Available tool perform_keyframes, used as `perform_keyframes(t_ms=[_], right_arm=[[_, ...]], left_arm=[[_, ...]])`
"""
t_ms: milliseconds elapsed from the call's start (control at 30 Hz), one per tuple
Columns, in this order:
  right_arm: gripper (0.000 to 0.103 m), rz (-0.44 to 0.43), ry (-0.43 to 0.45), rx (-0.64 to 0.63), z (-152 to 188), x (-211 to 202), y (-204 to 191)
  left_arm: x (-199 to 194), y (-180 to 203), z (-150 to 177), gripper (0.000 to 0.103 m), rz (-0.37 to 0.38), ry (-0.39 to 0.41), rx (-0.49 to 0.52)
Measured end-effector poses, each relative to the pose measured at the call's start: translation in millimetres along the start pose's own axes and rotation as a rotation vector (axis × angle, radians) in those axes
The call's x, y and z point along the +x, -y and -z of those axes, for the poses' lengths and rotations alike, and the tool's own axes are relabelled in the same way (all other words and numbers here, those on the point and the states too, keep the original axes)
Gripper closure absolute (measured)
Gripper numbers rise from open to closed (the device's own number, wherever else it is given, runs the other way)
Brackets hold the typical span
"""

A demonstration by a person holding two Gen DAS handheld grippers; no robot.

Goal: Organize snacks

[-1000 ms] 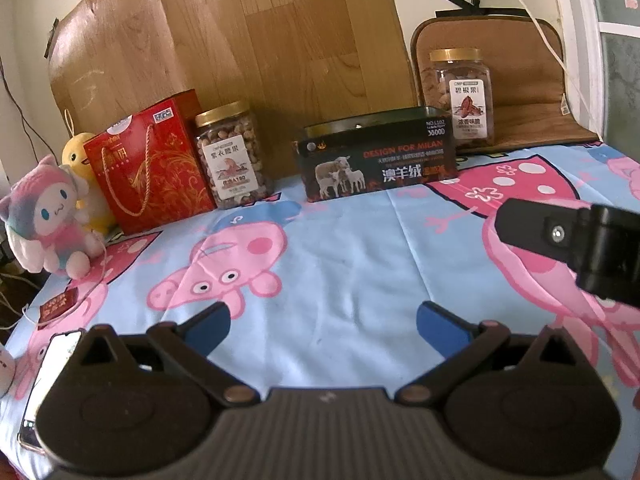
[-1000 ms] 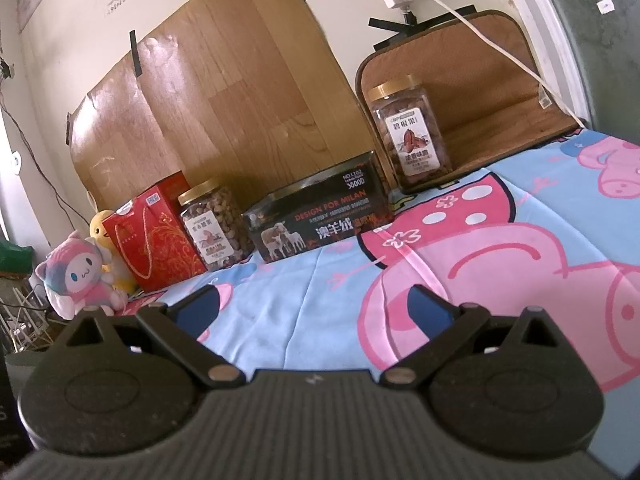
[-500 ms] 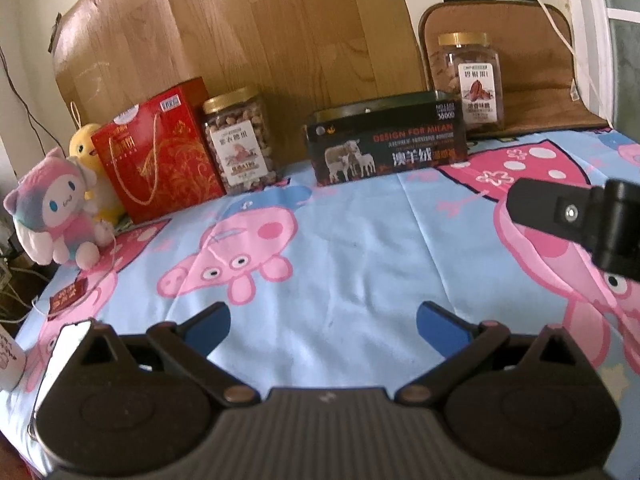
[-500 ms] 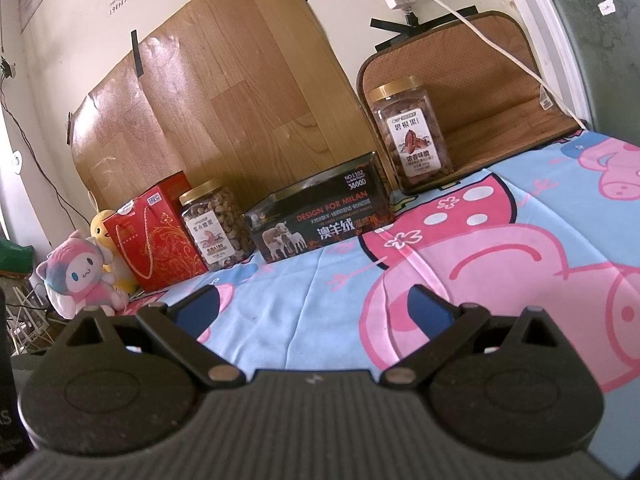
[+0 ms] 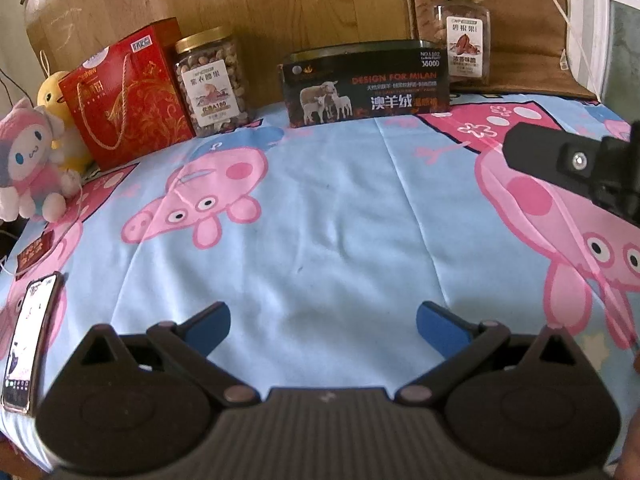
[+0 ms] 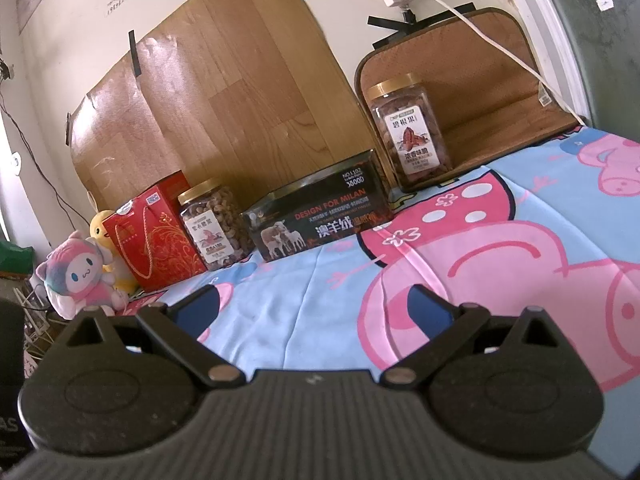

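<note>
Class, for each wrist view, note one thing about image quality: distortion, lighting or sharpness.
Left wrist view: fisheye bends the black box and darkens the corners; the red gift bag looks oversaturated. Right wrist view: the scene tilts, the wooden board shows soft glare, and the jar's small label print is too blurred to read.

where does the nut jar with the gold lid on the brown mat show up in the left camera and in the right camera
Left wrist view: the nut jar stands top right, on the brown mat, behind the right end of the black box.
Right wrist view: the nut jar is right of centre in the upper half, on the same mat.
Shared landmark: the black box, just left of the jar in both views.
</note>
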State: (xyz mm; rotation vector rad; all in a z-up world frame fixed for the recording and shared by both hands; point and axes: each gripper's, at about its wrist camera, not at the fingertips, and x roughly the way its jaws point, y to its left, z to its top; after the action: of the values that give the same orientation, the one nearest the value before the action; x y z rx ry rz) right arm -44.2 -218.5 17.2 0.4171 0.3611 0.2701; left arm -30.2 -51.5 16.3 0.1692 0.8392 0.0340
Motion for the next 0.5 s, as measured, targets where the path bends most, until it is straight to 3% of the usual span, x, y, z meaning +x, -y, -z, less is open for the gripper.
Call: perform_keyframes(t_ms=[500], right_arm=[[0.001, -0.004, -0.005, 0.003, 0.8, 1.4, 1.6]], left_arm=[[5.2, 2.1, 0.8, 0.000, 0.032, -0.039, 0.002]])
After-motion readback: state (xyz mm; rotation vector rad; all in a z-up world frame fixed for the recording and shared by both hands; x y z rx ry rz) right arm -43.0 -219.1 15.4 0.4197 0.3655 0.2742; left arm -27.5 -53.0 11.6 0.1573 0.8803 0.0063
